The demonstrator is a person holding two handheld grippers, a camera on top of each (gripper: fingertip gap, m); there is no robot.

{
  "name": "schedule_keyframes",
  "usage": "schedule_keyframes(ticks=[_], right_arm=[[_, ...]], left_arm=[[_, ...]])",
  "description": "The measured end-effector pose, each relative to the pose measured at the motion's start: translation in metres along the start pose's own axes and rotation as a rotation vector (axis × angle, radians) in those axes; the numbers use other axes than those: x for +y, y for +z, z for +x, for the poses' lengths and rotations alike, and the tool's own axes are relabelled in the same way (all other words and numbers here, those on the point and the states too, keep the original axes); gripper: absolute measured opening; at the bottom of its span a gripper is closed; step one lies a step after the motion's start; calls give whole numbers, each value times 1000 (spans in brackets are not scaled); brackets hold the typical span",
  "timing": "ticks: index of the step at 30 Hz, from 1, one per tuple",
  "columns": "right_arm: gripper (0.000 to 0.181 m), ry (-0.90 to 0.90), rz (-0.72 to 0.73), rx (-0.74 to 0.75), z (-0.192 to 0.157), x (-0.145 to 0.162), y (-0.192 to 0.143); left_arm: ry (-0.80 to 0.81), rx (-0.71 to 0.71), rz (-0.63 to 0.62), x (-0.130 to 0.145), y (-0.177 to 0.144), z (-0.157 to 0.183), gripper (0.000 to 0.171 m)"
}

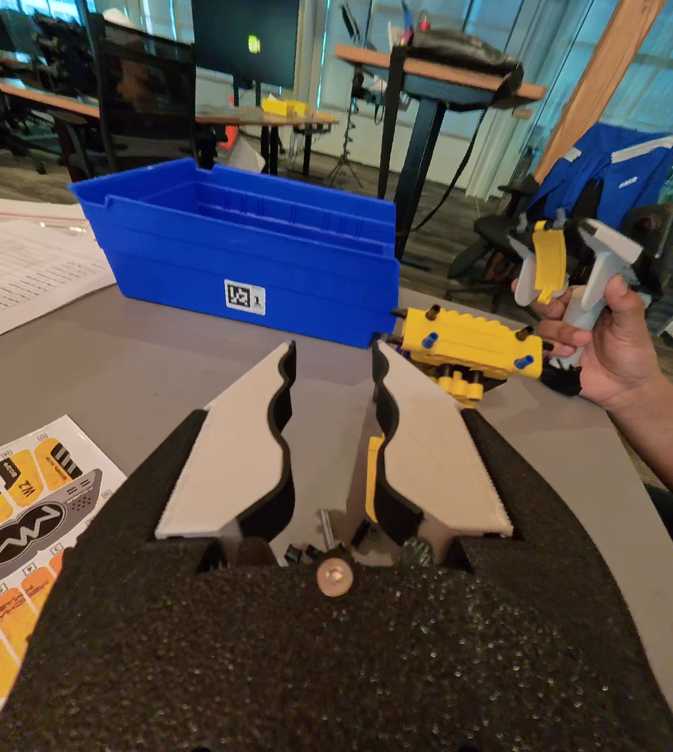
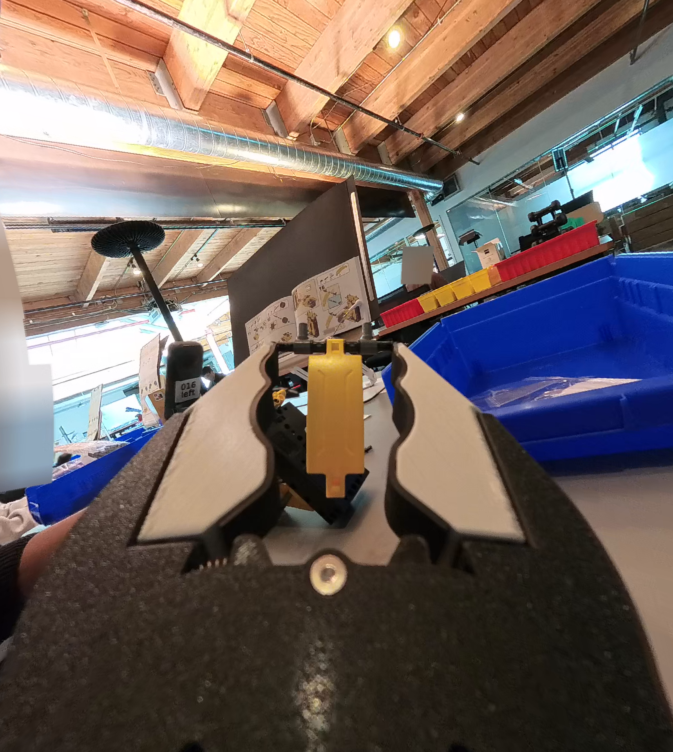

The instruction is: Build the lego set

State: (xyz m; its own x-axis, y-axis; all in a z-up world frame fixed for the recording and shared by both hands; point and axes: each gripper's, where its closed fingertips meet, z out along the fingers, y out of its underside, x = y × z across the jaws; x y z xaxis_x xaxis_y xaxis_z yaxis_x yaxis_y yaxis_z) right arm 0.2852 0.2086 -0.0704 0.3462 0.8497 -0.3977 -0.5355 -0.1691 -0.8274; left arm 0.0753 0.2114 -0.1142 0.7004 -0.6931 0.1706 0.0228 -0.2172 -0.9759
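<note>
My left gripper is open and empty, low over the grey table. Its right fingertip is close to a yellow brick-built block with blue and black pins, which lies on the table. A small yellow piece lies beside its right finger. My right gripper is shut on a black axle piece, gripped end to end between the tips. A yellow curved panel hangs from it. In the left wrist view a hand holds the right gripper up at the right with the panel.
A blue bin stands just beyond my left gripper and shows at the right. A sticker sheet and papers lie left. A black beam assembly sits under the panel. An instruction booklet leans on a dark panel. Left tips to right tips: about 20 cm.
</note>
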Motion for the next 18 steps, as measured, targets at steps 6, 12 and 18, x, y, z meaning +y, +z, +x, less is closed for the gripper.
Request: schedule_keyframes(ticks=[6,12,18], right_arm=[[55,1,1,1,0,0,0],[55,-1,-1,3,0,0,0],[55,-3,-1,3,0,0,0]], left_arm=[[7,72,-180,25,1,8,37],[4,189,-207,29,0,31,38],[24,231,-260,42,11,51,39]])
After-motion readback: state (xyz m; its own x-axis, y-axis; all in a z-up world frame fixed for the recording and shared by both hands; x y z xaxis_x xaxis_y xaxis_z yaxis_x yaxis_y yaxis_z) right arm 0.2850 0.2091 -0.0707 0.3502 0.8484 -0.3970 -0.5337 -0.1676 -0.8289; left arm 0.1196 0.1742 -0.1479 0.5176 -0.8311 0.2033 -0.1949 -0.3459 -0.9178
